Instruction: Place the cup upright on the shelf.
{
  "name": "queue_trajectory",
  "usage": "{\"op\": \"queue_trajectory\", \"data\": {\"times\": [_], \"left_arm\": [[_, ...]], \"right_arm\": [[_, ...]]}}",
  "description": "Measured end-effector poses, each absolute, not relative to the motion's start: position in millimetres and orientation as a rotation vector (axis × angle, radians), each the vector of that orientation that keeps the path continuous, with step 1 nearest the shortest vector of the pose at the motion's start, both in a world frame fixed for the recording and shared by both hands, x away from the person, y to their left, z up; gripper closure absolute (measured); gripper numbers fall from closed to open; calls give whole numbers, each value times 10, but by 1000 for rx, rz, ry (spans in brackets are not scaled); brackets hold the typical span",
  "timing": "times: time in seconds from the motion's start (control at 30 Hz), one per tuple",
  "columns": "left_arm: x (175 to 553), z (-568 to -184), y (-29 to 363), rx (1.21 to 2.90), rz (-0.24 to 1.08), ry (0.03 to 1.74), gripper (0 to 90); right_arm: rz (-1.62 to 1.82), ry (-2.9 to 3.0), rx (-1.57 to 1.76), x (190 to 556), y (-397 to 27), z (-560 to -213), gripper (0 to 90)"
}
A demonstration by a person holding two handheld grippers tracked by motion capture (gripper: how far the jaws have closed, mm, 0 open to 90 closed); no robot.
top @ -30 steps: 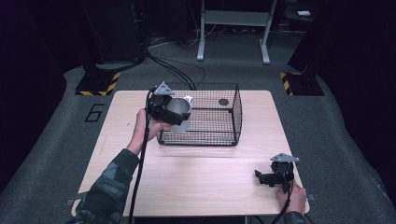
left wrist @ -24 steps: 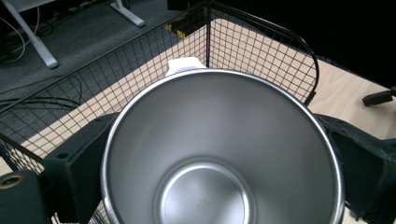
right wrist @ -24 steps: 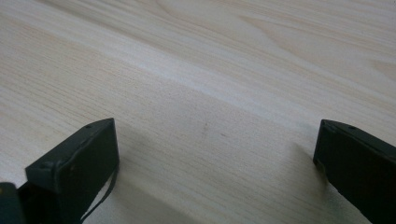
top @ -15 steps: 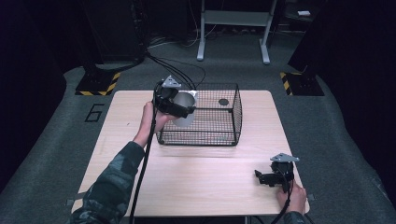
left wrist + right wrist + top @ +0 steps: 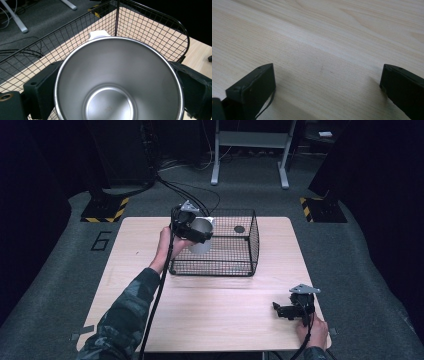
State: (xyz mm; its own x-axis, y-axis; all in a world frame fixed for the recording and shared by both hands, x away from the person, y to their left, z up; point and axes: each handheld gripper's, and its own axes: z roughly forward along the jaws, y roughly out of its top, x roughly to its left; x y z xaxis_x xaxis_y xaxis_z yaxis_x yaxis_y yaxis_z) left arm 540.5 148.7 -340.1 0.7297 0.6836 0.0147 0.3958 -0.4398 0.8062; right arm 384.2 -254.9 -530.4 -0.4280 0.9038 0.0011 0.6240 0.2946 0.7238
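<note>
Steel cup point(image 5: 201, 236), clamped in the left claw point(image 5: 192, 227), has risen from inside the wire basket point(image 5: 250, 245) to its left rim, so it looks to be coming out. Right claw point(image 5: 292, 310) rests wide open, empty, on the surface point(image 5: 225, 305).

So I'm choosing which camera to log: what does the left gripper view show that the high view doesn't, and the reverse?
Left gripper view: the shiny steel cup's empty inside and round bottom, jaws clamped on either side.

High view: the whole light wooden table, the small dark round object in the basket, and the right gripper resting open near the table's corner.

Both: the cup held at the black wire basket.
</note>
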Motion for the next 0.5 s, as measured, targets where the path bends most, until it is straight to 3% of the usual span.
{"op": "queue_trajectory", "data": {"times": [0.5], "left_arm": [[5618,-3612,1428,2098,405,856,60]], "right_arm": [[922,2165,1359,3843,-2555,-5304,0]]}}
